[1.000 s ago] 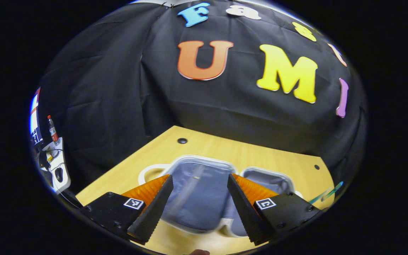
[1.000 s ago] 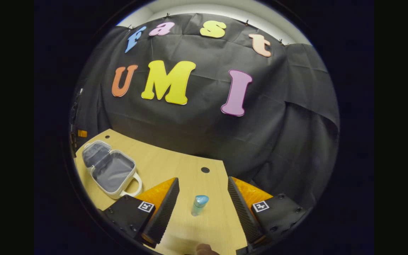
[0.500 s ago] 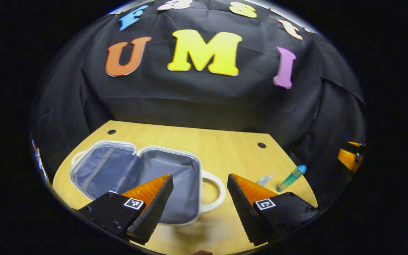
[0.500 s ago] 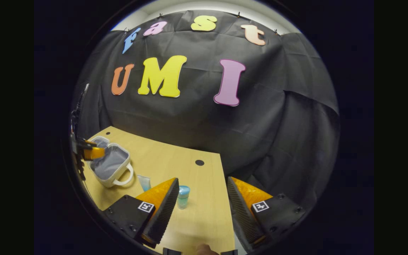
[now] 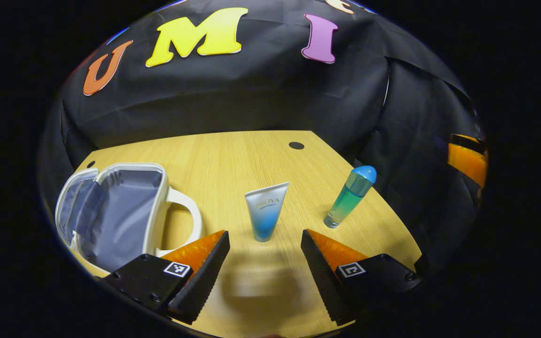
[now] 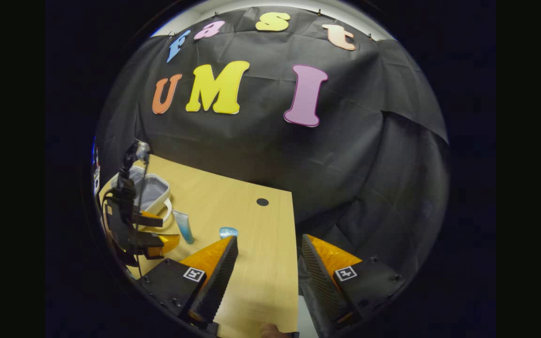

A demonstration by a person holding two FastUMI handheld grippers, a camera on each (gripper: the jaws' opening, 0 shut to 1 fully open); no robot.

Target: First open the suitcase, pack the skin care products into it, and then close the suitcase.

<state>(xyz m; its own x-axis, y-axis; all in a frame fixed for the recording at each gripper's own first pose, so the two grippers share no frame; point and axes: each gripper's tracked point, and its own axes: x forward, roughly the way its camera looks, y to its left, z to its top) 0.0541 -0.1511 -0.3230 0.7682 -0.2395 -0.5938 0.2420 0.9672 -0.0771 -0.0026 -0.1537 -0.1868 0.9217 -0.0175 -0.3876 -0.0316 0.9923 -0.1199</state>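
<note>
In the left gripper view the white suitcase (image 5: 111, 211) lies open at the left, its grey lining showing and its handle facing right. A white-and-blue tube (image 5: 265, 211) stands on its cap just beyond my open left gripper (image 5: 264, 272), between the fingers' lines. A green bottle with a blue cap (image 5: 349, 197) stands to the right. In the right gripper view my right gripper (image 6: 268, 277) is open over bare table near the right edge; the bottle's cap (image 6: 228, 232) peeks past its left finger, the tube (image 6: 183, 226) and suitcase (image 6: 150, 195) farther left, with the left gripper (image 6: 158, 234) beside them.
The wooden table (image 5: 233, 159) has small round holes near its far edge (image 5: 296, 145). Its right edge runs close to the bottle, with black cloth behind and beside it. A fingertip (image 6: 270, 330) shows at the bottom of the right gripper view.
My left gripper swung right from over the open suitcase to face the tube. My right gripper drifted right, so the bottle slid from between its fingers to behind the left finger.
</note>
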